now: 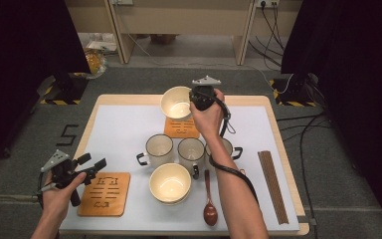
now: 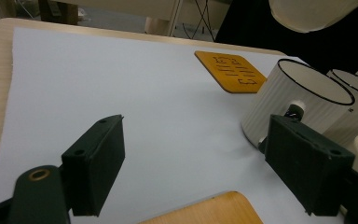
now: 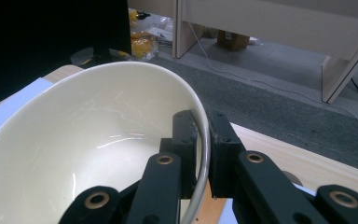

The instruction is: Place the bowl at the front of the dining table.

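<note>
My right gripper is shut on the rim of a cream bowl, one jaw inside and one outside. The bowl hangs tilted in the air just beyond an orange wooden coaster at the far middle of the white mat. From the left gripper view the bowl's underside shows high above that coaster. My left gripper stands open at the near left with nothing between its jaws, beside a second coaster.
Three white mugs stand in a row mid-table, the nearest one close to my left jaw. A second cream bowl, a wooden spoon and dark chopsticks lie nearer the front and right.
</note>
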The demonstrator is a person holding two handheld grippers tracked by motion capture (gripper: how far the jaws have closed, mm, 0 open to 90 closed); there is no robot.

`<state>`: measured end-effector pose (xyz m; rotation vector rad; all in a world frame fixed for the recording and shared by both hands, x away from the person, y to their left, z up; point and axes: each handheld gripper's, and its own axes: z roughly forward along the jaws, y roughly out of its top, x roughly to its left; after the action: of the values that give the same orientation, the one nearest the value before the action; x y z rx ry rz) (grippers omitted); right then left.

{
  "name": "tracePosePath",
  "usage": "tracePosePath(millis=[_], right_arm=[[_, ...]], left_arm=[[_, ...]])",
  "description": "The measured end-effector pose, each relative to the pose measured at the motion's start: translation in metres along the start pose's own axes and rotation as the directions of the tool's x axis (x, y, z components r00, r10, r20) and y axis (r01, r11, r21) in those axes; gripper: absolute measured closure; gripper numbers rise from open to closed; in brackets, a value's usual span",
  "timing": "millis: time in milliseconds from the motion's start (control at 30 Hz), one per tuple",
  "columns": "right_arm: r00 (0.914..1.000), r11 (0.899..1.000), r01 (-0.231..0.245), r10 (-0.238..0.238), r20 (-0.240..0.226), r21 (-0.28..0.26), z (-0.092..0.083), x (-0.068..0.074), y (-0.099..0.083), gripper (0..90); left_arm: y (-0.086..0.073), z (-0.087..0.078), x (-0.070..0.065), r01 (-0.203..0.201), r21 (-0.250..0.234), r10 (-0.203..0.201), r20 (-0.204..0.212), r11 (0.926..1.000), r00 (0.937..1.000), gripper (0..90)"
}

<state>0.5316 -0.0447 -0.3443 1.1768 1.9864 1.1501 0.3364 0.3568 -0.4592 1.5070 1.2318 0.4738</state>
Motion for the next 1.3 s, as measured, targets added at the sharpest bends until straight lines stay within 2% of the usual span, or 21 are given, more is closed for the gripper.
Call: tracePosePath(millis=[633, 967, 1300], right_arm=[[0.9995, 0.999, -0.029, 0.028, 0.014, 0.031, 0.013, -0.008, -0.001, 83.2], [0.9997, 0.999, -0.021, 0.020, 0.015, 0.032, 0.017, -0.009, 0.002, 83.2], [0.9993, 0.998, -0.033, 0.032, 0.018, 0.046, 0.022, -0.010, 0.001, 83.2]], left_arm=[[0.000, 0.000, 0.001, 0.000, 0.003, 0.000, -0.002, 1.0000, 1.0000, 19.3], [-0.001, 0.000, 0.001, 0.004, 0.001, -0.004, 0.000, 1.0000, 1.0000, 19.3], [-0.001, 0.000, 0.002, 0.006, 0.002, -0.006, 0.000, 1.0000, 1.0000, 19.2]])
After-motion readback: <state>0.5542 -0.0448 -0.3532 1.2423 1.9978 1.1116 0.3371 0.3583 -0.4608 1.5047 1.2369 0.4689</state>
